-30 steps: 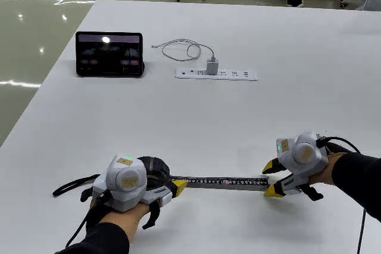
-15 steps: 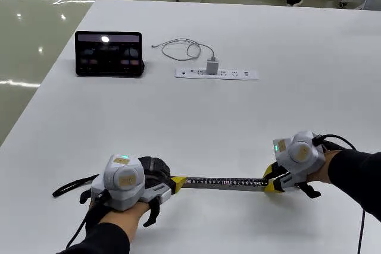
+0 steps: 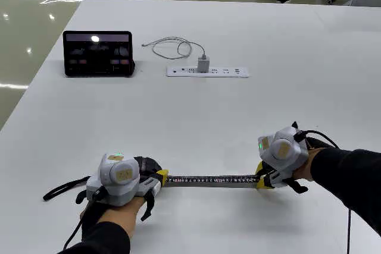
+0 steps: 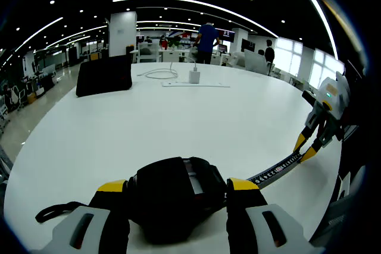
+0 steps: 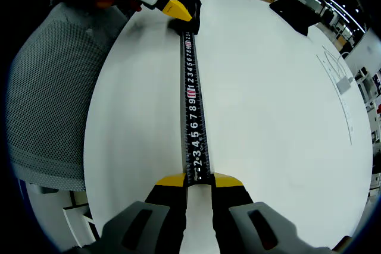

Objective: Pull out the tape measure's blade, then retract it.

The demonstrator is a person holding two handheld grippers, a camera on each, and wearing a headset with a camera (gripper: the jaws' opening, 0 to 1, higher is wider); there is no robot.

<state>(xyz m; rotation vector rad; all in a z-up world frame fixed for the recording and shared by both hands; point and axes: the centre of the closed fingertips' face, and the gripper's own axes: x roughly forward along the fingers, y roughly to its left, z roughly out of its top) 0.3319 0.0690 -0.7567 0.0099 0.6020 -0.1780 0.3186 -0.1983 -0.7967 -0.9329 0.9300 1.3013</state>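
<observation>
The black tape measure case [image 4: 175,193] sits on the white table, and my left gripper [image 4: 177,185] is shut on it, also seen at the lower left of the head view as left gripper [image 3: 156,178] around the case [image 3: 149,168]. The dark blade [image 3: 209,179] with white numbers lies pulled out along the table to my right gripper [image 3: 261,178]. In the right gripper view the blade [image 5: 192,105] runs away from my right gripper [image 5: 199,179], which is shut on the blade's tip.
A dark tablet [image 3: 97,53] stands at the back left. A white power strip [image 3: 206,72] with a charger and looped cable [image 3: 171,47] lies behind the middle. The table's front edge is close below both hands. Office chairs and a person stand beyond the far edge.
My right gripper has closed from open onto the blade's tip. The head camera has shifted, so everything sits a little further left in view.
</observation>
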